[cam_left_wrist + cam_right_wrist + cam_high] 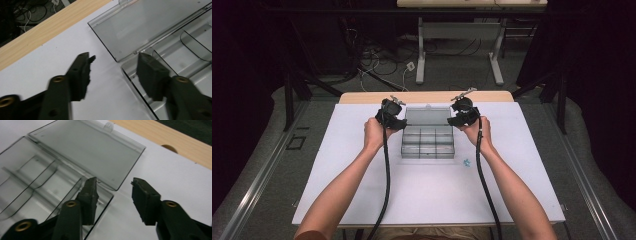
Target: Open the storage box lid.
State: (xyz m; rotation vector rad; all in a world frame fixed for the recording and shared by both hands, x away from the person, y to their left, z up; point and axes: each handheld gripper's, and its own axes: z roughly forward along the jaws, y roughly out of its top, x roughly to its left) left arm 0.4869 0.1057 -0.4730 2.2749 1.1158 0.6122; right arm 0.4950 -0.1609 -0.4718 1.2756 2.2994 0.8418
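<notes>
A clear plastic compartment box (428,142) lies at the centre of the high view on a white table mat (362,195), its lid (427,116) folded flat behind it toward the top of the frame. The box's dividers form a grid of small cells; whether they hold anything cannot be told.

The left gripper (398,122) sits at the box's upper left corner. In the left gripper view (113,68) its jaws stand apart with nothing pressed between them: one over bare mat, the other over the near corner cell of the box, the box wall running between them.

The right gripper (455,118) sits at the box's upper right corner. In the right gripper view (113,190) its jaws are likewise parted and grip nothing: one over the corner of the box just below the lid hinge, the other over the mat.

Surroundings: a small pale blue item (466,162) lies on the mat just off the box's lower right corner, too small to identify. A wooden table edge (427,96) shows beyond the mat. Farther up the frame stand the white legs of another table (459,50), with loose cables (377,65) on the floor to their left. Each gripper's black cable (386,185) trails down along the forearm; neither crosses the box.
</notes>
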